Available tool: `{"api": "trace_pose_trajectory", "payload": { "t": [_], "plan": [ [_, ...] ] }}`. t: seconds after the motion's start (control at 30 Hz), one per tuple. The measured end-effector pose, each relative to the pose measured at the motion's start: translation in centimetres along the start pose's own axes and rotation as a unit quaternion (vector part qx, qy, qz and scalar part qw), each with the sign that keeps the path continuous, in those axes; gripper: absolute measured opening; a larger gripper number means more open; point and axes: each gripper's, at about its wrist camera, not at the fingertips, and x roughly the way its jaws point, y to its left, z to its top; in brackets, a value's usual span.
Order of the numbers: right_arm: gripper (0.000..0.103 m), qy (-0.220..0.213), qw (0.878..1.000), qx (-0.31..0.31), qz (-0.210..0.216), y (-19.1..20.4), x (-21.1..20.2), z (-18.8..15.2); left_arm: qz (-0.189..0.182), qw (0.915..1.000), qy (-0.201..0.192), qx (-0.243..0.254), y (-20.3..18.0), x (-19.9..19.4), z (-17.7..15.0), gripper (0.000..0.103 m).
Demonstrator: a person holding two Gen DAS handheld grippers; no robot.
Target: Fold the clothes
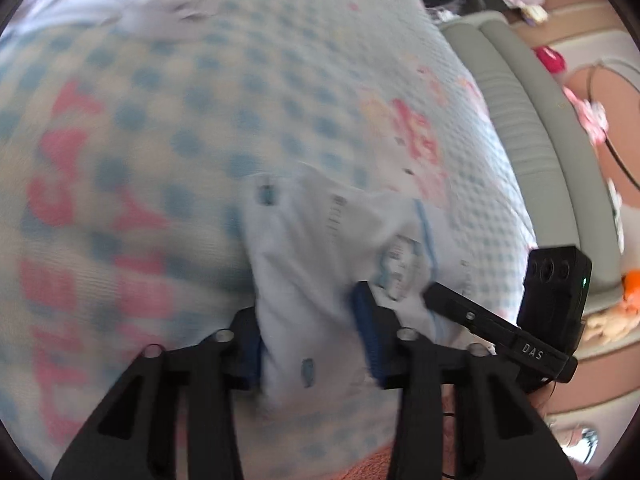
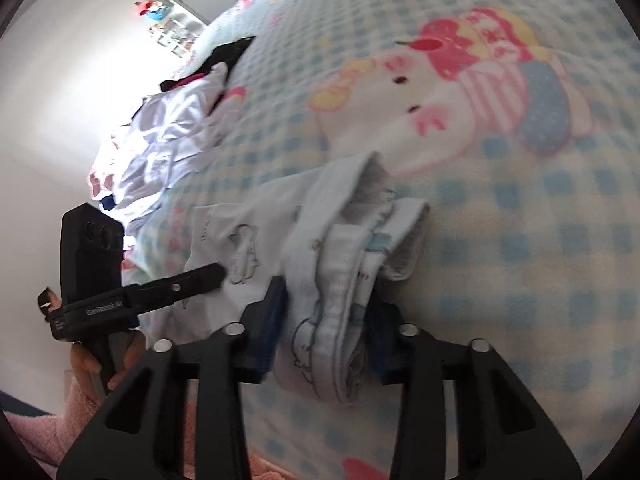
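1. One small white cotton garment with pale blue trim and faint printed drawings (image 2: 340, 264) lies bunched on the bed, and both claws have hold of it.
2. The right gripper (image 2: 326, 320) pinches the folded, ribbed-edged end of it; the blue pads press the layered cloth from both sides, and the bundle runs straight up out of the claw.
3. The left gripper (image 1: 308, 332) has the other end (image 1: 320, 248) squeezed between its blue pads, the fabric puffing out above the fingers. That view is blurred, so the print is hard to read.
4. Each claw shows in the other's view, just beside the garment, with one black camera block on top.
5. One blue-and-white checked blanket with pink cartoon cat figures (image 2: 500, 200) covers the bed under everything.
6. One heap of white, pink and black clothes (image 2: 168, 140) sits well apart, towards the wall.
7. One grey padded bed frame edge (image 1: 520, 128) runs along the blanket's far side.
8. A hand in a fuzzy pink sleeve (image 2: 86, 364) grips the left tool's handle.
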Motion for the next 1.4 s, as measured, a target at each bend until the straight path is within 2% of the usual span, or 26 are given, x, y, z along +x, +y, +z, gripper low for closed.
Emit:
{"api": "trace_pose_trajectory", "payload": {
  "t": [0.07, 0.33, 0.47, 0.57, 0.73, 0.83, 1.0, 1.03, 1.07, 1.1, 1.13, 1.17, 1.2, 1.23, 1.27, 1.3, 1.4],
  "plan": [
    [0.031, -0.007, 1.000, -0.011, 0.000, 0.5, -0.9, 0.2, 0.015, 0.9996, -0.007, 0.022, -1.5, -0.1, 0.1, 0.034],
    [0.030, -0.057, 0.998, 0.019, -0.001, -1.6, -6.7, 4.1, -0.015, 0.9966, -0.028, 0.076, -8.7, 0.6, 3.1, 0.031],
    [0.030, -0.085, 0.996, 0.030, -0.007, -3.8, -9.7, 6.8, -0.027, 0.9935, -0.013, 0.109, -13.0, 3.1, 5.3, 0.026],
    [0.030, -0.104, 0.994, 0.036, -0.014, -5.4, -11.8, 8.5, -0.042, 0.9913, -0.002, 0.125, -16.7, 5.5, 6.7, 0.025],
    [0.030, -0.113, 0.991, 0.050, -0.053, -8.7, -14.5, 10.8, -0.036, 0.9886, 0.011, 0.146, -22.1, 9.7, 8.0, 0.025],
    [0.030, -0.101, 0.990, 0.068, -0.073, -10.9, -14.6, 10.3, -0.022, 0.9907, 0.012, 0.134, -21.9, 10.7, 7.7, 0.025],
    [0.035, -0.056, 0.991, 0.098, -0.074, -14.4, -12.1, 7.7, 0.000, 0.9961, 0.038, 0.080, -17.1, 12.7, 6.8, 0.025],
    [0.043, -0.046, 0.991, 0.104, -0.074, -15.1, -11.4, 7.2, -0.011, 0.9964, 0.048, 0.069, -16.0, 13.3, 6.7, 0.026],
    [0.049, -0.038, 0.991, 0.108, -0.073, -15.7, -10.8, 6.8, -0.022, 0.9963, 0.059, 0.058, -14.9, 13.8, 6.6, 0.031],
    [0.063, -0.033, 0.991, 0.110, -0.069, -16.0, -10.0, 6.6, -0.043, 0.9950, 0.076, 0.048, -13.9, 14.6, 6.6, 0.042],
    [0.068, -0.028, 0.991, 0.111, -0.065, -16.4, -9.3, 6.4, -0.066, 0.9928, 0.094, 0.035, -13.0, 15.5, 6.6, 0.045],
    [0.068, -0.023, 0.992, 0.112, -0.061, -16.7, -8.5, 6.2, -0.080, 0.9913, 0.103, 0.020, -12.4, 16.1, 6.5, 0.044],
    [0.062, -0.021, 0.992, 0.112, -0.057, -16.9, -8.1, 6.1, -0.087, 0.9907, 0.104, 0.012, -12.2, 16.4, 6.5, 0.042],
    [0.047, -0.029, 0.992, 0.109, -0.054, -16.6, -8.5, 6.3, -0.087, 0.9912, 0.099, 0.014, -12.5, 16.4, 6.5, 0.039],
    [0.047, -0.036, 0.992, 0.107, -0.052, -16.3, -8.9, 6.6, -0.085, 0.9921, 0.089, 0.023, -13.2, 16.1, 6.4, 0.029],
    [0.043, -0.043, 0.992, 0.104, -0.049, -16.0, -9.4, 6.8, -0.083, 0.9927, 0.079, 0.036, -14.3, 15.7, 6.5, 0.025],
    [0.037, -0.066, 0.992, 0.094, -0.043, -15.0, -10.8, 7.6, -0.100, 0.9913, 0.056, 0.064, -17.7, 14.4, 7.4, 0.023]
  ]
}}
